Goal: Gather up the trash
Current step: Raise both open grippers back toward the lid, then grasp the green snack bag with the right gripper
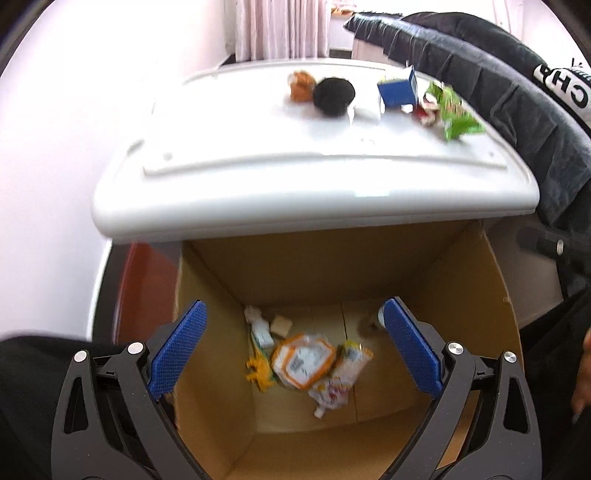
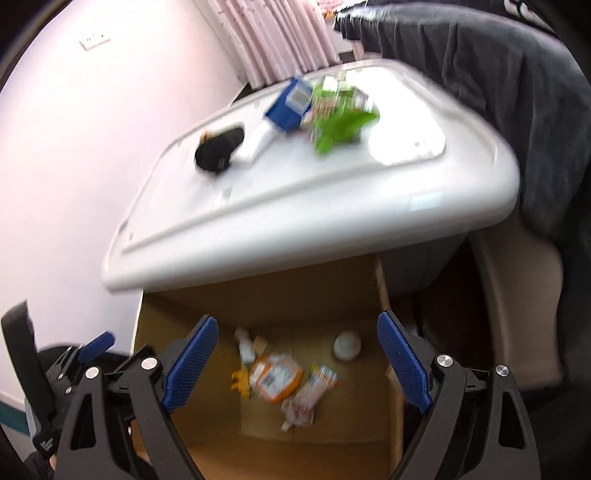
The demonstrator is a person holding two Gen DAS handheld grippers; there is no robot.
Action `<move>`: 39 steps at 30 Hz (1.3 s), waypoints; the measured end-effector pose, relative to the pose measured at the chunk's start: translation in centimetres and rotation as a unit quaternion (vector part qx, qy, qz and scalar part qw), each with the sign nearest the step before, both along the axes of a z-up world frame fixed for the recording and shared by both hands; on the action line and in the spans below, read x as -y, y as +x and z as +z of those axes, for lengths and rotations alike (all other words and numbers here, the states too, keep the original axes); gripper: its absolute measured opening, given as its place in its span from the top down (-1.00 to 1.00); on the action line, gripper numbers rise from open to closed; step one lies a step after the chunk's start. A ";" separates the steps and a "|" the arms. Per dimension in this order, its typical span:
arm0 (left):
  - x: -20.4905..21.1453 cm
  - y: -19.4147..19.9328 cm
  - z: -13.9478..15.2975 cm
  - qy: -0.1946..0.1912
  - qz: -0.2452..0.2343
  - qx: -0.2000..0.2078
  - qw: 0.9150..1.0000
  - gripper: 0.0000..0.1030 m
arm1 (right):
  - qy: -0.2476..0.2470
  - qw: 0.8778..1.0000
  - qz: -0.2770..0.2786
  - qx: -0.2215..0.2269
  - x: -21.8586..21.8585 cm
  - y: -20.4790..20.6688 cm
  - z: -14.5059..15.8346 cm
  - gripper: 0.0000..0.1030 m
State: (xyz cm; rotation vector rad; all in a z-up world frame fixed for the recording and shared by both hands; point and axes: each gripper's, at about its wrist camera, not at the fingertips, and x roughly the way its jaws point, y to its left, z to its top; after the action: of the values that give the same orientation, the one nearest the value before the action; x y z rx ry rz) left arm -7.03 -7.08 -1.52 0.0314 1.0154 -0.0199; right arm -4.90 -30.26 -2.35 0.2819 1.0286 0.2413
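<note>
Both grippers hover over an open cardboard box (image 1: 487, 280) (image 2: 380, 280) on the floor. My left gripper (image 1: 295, 347) is open and empty. My right gripper (image 2: 295, 363) is open and empty. In the box lie an orange-and-white wrapper (image 1: 303, 360) (image 2: 275, 374), a white pouch (image 1: 340, 380) (image 2: 308, 397), a yellow scrap (image 1: 260, 369), a small white bottle (image 1: 258, 325) and a white ball (image 2: 347, 345). On the white table (image 1: 295, 192) (image 2: 314, 229) beyond lie a blue carton (image 1: 397, 90) (image 2: 288, 105), a green bag (image 1: 452, 110) (image 2: 340, 118), a black round object (image 1: 334, 94) (image 2: 219, 147) and an orange item (image 1: 301, 86).
A dark jacket (image 1: 517, 92) (image 2: 498, 92) hangs at the table's right side. A pink wall (image 2: 74, 147) and pink curtain (image 1: 280, 26) stand behind. The left gripper's body (image 2: 74, 365) shows at the lower left of the right wrist view.
</note>
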 end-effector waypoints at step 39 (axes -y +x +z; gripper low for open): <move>-1.4 12.0 4.1 -0.056 -0.001 0.026 0.998 -0.82 | 0.065 0.991 -0.116 -0.017 3.8 23.1 -1.3 -0.44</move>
State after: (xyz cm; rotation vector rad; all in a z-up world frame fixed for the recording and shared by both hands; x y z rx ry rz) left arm 4.93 -5.69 2.54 -0.0699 0.9602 -0.0778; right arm 18.17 -34.10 -3.60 0.5214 1.0059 0.0926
